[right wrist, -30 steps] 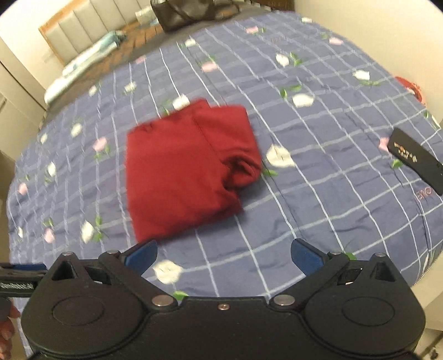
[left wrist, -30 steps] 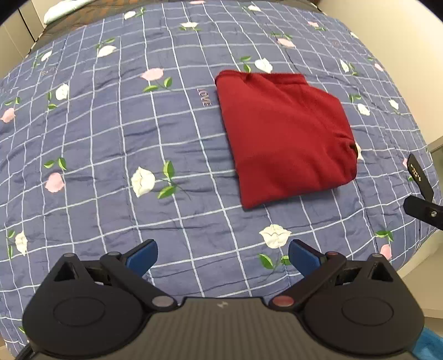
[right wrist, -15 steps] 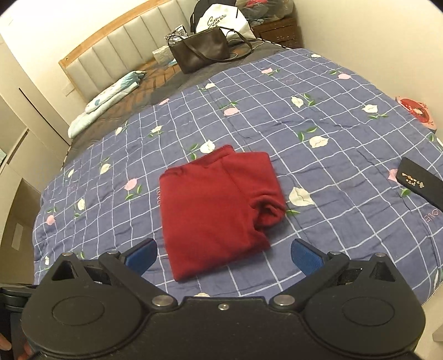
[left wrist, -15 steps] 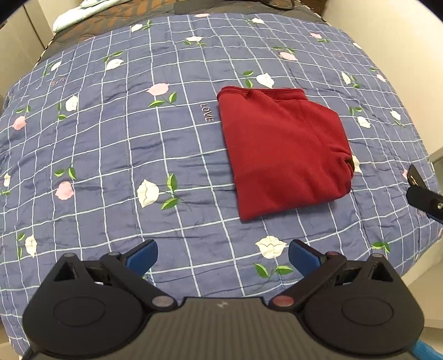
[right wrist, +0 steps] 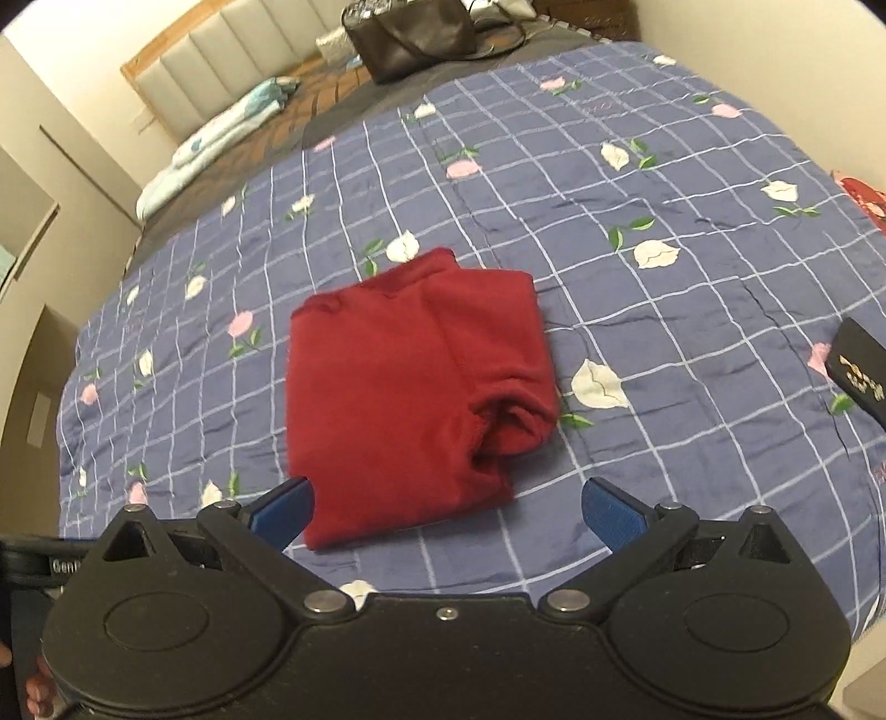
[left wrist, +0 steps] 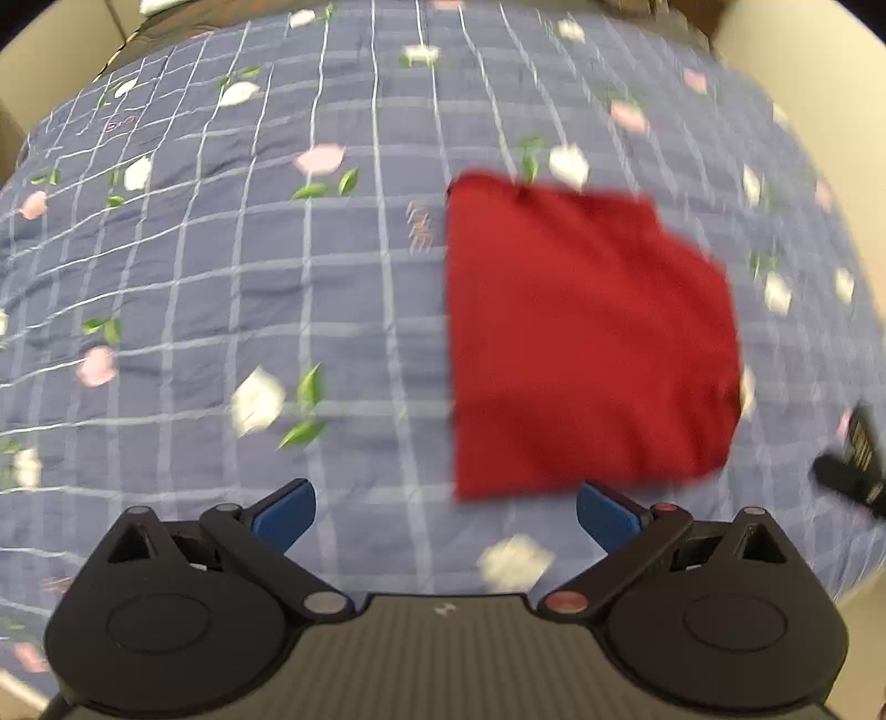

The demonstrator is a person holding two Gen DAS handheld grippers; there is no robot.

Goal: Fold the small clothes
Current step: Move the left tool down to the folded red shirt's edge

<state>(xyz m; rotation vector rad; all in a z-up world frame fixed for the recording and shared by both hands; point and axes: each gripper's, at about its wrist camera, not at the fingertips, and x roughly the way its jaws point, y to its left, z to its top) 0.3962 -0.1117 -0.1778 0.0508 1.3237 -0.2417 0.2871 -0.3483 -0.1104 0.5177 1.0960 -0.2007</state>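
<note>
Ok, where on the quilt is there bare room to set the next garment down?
The widest free patch of quilt lies between the folded red garment and the black case near the right edge. Left of the garment is also bare. The far end is crowded: a dark handbag and light bedding.

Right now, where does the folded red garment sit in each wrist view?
Left wrist: red garment right of centre, blurred, its near edge just above the right finger.
Right wrist: red garment centre, near corner by the left finger.
Shared landmark: the black box at the right edge.
</note>
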